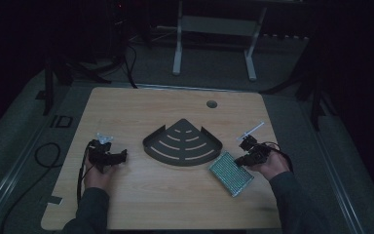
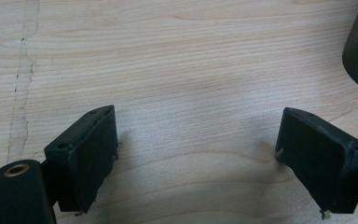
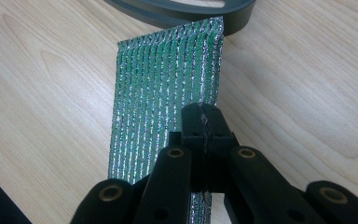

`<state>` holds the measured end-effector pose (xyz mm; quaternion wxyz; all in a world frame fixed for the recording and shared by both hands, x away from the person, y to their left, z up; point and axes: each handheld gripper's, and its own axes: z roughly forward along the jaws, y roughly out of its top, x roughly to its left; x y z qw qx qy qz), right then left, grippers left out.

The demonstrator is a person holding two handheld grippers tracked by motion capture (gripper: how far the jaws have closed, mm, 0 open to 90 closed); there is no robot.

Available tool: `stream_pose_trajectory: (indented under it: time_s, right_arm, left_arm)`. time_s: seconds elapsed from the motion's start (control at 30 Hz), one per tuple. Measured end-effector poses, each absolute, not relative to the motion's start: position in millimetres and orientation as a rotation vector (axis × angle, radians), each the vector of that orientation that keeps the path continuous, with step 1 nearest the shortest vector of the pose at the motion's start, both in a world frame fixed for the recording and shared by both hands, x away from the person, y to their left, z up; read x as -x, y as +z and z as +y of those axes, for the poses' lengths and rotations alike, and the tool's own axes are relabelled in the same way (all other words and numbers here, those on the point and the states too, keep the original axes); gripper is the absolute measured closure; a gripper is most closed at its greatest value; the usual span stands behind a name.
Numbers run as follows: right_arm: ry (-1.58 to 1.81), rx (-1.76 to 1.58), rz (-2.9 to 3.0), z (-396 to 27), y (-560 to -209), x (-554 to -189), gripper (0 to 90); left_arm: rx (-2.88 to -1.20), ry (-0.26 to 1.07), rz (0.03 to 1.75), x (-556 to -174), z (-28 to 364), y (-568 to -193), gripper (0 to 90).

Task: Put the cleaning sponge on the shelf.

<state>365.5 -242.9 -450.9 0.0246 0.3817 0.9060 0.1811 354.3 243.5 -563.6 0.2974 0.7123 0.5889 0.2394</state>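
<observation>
The right gripper [image 1: 250, 152] pinches the green sponge's [image 1: 231, 173] near edge beside the black corner shelf [image 1: 182, 143]; the left gripper [image 1: 108, 157] rests apart. In the left gripper view its jaws gape over bare table [image 2: 177, 60]. In the right gripper view the thin edge-grip could slip, or the sponge [image 3: 163, 98] snag the shelf rim [image 3: 186, 14].

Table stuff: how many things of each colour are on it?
Green: 1, the sparkly sponge, pinched in the right gripper.
Black: 1, the corner shelf.
Clear: 1, the small bag by the left gripper.
White: 1, the little stick.
Total: 4
</observation>
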Motion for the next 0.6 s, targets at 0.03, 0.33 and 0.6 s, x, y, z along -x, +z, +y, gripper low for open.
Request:
stream_pose_trajectory:
  time_s: [0.03, 0.33, 0.6]
  right_arm:
    - [0.562, -1.179, 2.800, -242.9, -449.5, -365.8, 89.5]
    - [0.595, -1.175, 2.772, -239.9, -436.6, -371.2, 89.5]
    - [0.617, -1.166, 2.761, -234.4, -429.2, -377.4, 89.5]
  left_arm:
    - [-1.893, 0.636, 1.565, -354.3, 243.5, -563.6, 13.1]
    - [-1.893, 0.636, 1.565, -354.3, 243.5, -563.6, 13.1]
    - [-1.888, 0.637, 1.566, -354.3, 243.2, -563.8, 13.1]
